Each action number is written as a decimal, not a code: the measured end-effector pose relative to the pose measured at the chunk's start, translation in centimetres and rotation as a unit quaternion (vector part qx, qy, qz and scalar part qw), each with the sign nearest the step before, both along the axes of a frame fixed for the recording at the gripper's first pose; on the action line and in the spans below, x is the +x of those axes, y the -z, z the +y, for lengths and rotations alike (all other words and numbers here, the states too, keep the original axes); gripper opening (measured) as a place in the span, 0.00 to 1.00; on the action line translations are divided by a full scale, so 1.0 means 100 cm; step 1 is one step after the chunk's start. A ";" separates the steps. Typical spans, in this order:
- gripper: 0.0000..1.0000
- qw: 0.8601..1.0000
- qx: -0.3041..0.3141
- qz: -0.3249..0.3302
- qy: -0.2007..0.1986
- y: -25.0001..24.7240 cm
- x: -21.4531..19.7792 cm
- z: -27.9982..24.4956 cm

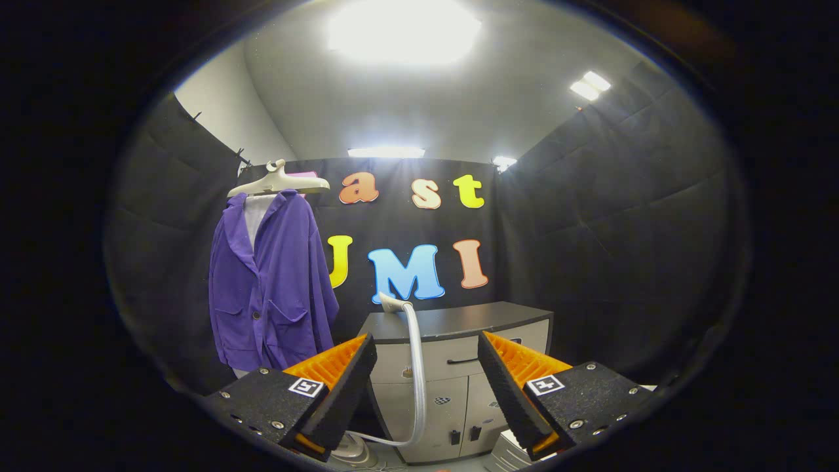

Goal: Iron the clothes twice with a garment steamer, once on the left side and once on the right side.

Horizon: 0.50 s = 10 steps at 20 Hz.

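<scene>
While gripper jaws gape released, steamer hose rises between them, purple jacket hanging beyond, cabinet doors closed.

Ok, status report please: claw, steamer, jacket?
Claw open, holding nothing. Steamer upright just ahead between the fingers, in front of the cabinet. Jacket on its hanger, beyond the left finger. Nothing in the way.

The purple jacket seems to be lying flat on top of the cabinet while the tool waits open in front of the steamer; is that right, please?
Not quite: the gripper view shows the purple jacket hanging from a hanger beside the cabinet, not lying on it. The tool is open, with the steamer ahead between its fingers.
</scene>
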<state>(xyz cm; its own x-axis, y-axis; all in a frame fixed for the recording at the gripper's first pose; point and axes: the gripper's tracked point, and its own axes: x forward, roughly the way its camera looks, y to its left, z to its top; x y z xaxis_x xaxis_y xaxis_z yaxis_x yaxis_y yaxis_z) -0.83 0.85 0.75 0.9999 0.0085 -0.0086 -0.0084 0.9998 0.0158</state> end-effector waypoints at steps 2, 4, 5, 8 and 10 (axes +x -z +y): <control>0.95 1.000 0.002 0.001 0.000 -0.004 0.001 0.000; 0.96 1.000 0.003 -0.004 0.000 -0.012 0.005 0.000; 0.96 1.000 0.000 -0.008 0.003 -0.017 0.008 -0.001; 0.96 1.000 -0.014 -0.025 0.006 -0.040 0.022 0.000; 0.96 0.999 -0.008 -0.036 -0.005 -0.059 0.038 0.006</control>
